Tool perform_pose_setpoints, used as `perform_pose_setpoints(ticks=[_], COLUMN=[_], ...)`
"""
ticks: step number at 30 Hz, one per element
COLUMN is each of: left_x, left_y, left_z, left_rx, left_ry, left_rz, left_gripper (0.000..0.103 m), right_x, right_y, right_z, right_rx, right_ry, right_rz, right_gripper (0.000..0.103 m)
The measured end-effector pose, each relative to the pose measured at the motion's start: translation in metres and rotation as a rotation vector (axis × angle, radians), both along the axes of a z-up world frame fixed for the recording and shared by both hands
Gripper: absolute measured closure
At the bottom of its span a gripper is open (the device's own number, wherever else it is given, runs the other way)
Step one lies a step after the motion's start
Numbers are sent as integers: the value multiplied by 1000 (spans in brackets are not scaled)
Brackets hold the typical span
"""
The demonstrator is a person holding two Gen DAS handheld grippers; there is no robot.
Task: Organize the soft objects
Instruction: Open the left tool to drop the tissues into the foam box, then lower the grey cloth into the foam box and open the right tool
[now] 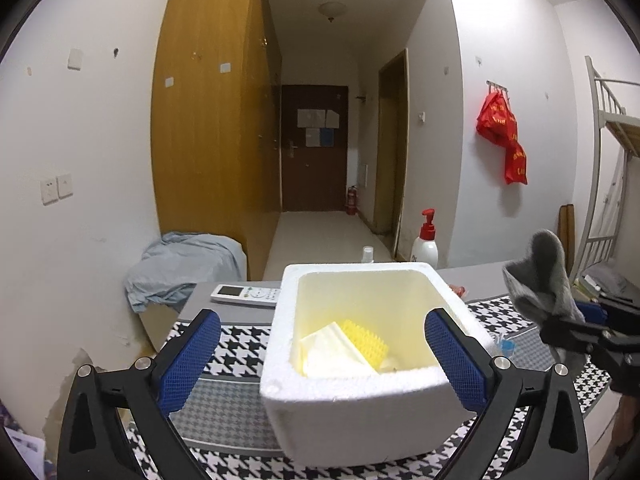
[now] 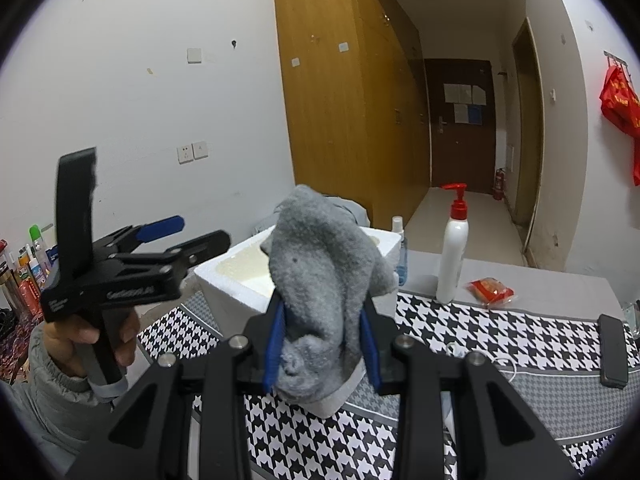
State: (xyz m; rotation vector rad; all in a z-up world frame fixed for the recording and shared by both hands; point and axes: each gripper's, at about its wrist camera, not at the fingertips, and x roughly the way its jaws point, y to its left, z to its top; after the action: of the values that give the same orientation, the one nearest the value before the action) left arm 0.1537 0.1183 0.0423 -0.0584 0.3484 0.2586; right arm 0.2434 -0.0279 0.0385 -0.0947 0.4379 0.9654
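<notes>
A white foam box (image 1: 360, 270) stands on the houndstooth mat (image 1: 224, 344). Inside it lie a yellow bristly pad (image 1: 366, 340) and a pale folded cloth (image 1: 328, 354). My left gripper (image 1: 322, 316) is open, its blue pads spread wide to either side of the box's near half, with nothing held. In the right wrist view the left gripper (image 2: 200, 231) hovers left of the box (image 2: 224, 276). My right gripper (image 2: 322, 304) is shut on a grey sock (image 2: 320, 264), which it holds upright above the box's near corner. The sock (image 1: 540, 276) also shows right of the box.
A white remote (image 1: 246, 294) lies left of the box. A red-capped pump bottle (image 2: 452, 256), a small spray bottle (image 2: 397, 228) and a red packet (image 2: 490, 290) stand behind the mat. A black flat device (image 2: 612, 352) lies at the right. Blue cloth (image 1: 184, 268) is draped beyond the table.
</notes>
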Motion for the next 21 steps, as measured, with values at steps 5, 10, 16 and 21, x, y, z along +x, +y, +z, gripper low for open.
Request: perform_pose_setpoints(ticks=[5, 10, 16, 21], left_x=[-14, -26, -41, -52], left_y=[0, 4, 7, 8], left_z=[-1, -4, -7, -7], left_rx=[10, 11, 6, 28], left_ry=[-18, -33, -45, -54], left_rz=[1, 36, 69, 81], left_gripper=[1, 1, 1, 1], right_x=[0, 2, 1, 1], right_y=[5, 12, 21, 31], right_z=[1, 2, 4, 5], right_rx=[-6, -8, -18, -25], right_ry=[-4, -3, -9, -11], right_rz=[-3, 6, 24, 40], right_gripper=[64, 64, 64, 64])
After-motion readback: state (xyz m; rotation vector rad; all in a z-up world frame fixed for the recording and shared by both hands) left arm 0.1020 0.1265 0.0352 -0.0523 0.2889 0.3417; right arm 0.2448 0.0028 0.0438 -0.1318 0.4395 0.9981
